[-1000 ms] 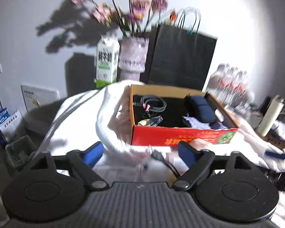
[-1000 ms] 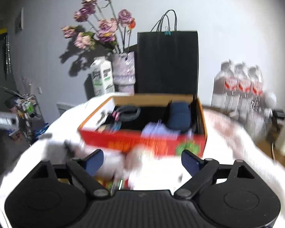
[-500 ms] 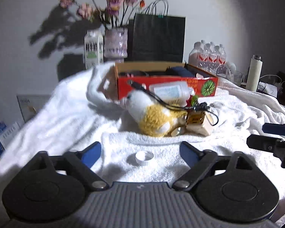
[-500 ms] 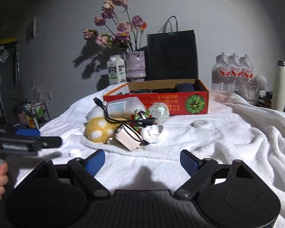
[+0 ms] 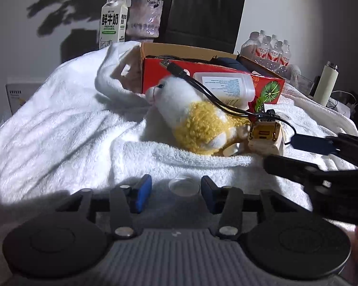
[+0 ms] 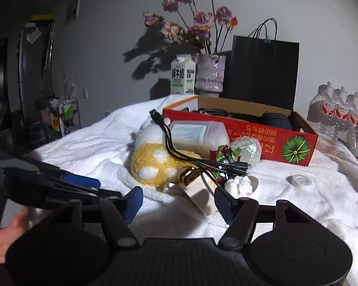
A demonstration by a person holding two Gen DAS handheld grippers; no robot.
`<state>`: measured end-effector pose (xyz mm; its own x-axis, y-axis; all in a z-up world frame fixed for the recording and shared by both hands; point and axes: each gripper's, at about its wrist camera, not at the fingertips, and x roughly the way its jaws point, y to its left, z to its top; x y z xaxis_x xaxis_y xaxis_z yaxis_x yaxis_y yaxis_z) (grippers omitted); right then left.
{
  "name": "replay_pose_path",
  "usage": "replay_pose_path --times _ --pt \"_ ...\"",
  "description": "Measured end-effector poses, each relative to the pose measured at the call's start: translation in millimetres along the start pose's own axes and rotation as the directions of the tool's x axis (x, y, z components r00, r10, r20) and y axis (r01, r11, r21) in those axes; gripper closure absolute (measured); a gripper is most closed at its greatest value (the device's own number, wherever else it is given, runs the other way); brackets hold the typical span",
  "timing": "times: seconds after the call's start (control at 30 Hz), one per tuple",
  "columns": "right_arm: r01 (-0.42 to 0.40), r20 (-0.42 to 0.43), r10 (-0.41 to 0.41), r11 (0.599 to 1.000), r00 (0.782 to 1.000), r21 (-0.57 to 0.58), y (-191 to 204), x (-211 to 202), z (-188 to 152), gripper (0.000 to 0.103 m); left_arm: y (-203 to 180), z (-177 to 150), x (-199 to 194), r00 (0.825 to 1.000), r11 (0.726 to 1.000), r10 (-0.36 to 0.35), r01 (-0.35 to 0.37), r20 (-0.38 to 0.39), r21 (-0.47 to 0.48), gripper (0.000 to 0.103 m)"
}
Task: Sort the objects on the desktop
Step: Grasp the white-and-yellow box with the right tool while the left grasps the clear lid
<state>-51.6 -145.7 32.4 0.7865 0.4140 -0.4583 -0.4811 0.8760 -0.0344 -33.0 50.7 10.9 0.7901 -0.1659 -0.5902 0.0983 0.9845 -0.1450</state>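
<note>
The left gripper (image 5: 176, 191) stands parted around a white cap (image 5: 184, 187) on the towel (image 5: 59, 128). The right gripper (image 6: 177, 201), also parted, brackets the charger (image 6: 199, 191) beside the plush (image 6: 155, 164), near the red box (image 6: 269, 140).

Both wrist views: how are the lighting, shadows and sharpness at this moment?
Left wrist view: sharp; hard light leaves bright patches and streaked shadows on the white towel, and the bottle cap lies in the gripper's shade. Right wrist view: sharp, dim room at left, flowers throw a hard shadow on the wall; fisheye darkens the corners.
</note>
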Motion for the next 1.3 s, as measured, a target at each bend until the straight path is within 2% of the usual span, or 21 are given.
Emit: replay_pose_path --times 0.1,0.17,0.33,0.37,0.5,0.57,0.7,0.83,0.93,1.07,1.13,1.3 --pt "0.035 -0.017 -0.036 0.999 0.999 -0.017 -2.6 13.5 1.5 0.046 -0.8 1.1 1.7 1.0 1.0 -0.007 0.007 -0.005 0.012 0.071" --pt "0.058 -0.024 -0.058 0.998 0.998 -0.001 -8.0 16.9 4.9 0.045 -1.7 1.8 2.2 1.0 1.0 -0.003 0.004 -0.01 0.018 0.073" --pt "0.031 -0.071 -0.026 0.997 0.997 0.064 -26.5 27.8 10.2 0.045 -4.2 2.3 4.5 1.0 0.999 -0.007 0.007 -0.01 0.033 0.073" --pt "0.016 -0.087 -0.01 0.998 0.996 0.067 -28.5 30.9 11.5 0.048 -4.6 2.3 4.8 1.0 0.999 -0.008 0.008 -0.009 0.034 0.073" --pt "-0.01 -0.116 0.012 1.0 0.993 0.024 -26.1 39.3 14.5 0.054 -3.7 0.9 3.1 1.0 1.0 -0.003 0.003 -0.005 0.023 0.073" --pt "-0.003 -0.125 0.002 1.0 0.992 -0.006 -20.8 36.5 16.2 0.054 -6.5 -0.8 -0.3 1.0 0.999 0.029 -0.029 -0.001 0.032 0.074" --pt "-0.033 -0.105 0.03 0.999 0.994 -0.029 -9.5 9.4 18.8 0.054 -14.1 -4.9 -16.1 0.999 0.998 0.039 -0.039 0.01 0.04 0.074" --pt "-0.102 -0.084 0.11 0.99 0.99 0.099 -17.9 -28.2 14.5 0.054 -26.5 -6.7 -41.6 0.998 0.997 0.021 -0.024 0.054 0.067 0.074" --pt "-0.19 -0.059 0.213 0.943 0.975 0.273 -42.6 -50.4 3.9 0.054 -34.1 -7.7 -58.7 0.996 0.997 0.004 -0.011 0.084 0.082 0.074" --pt "-0.212 -0.023 0.245 0.879 0.969 0.427 -71.9 -74.5 -14.5 0.054 -41.3 -6.7 -73.8 0.993 0.995 -0.004 -0.008 0.117 0.096 0.074" --pt "-0.2 -0.008 0.227 0.872 0.974 0.448 -76.5 -87.5 -22.1 0.054 -44.1 -6.1 -78.1 0.992 0.994 -0.002 -0.012 0.127 0.104 0.074" --pt "-0.08 -0.014 0.096 0.899 0.995 0.431 -74.5 -109.3 -28.6 0.054 -48.4 -8.0 -80.9 0.993 0.994 0.014 -0.028 0.121 0.109 0.074"
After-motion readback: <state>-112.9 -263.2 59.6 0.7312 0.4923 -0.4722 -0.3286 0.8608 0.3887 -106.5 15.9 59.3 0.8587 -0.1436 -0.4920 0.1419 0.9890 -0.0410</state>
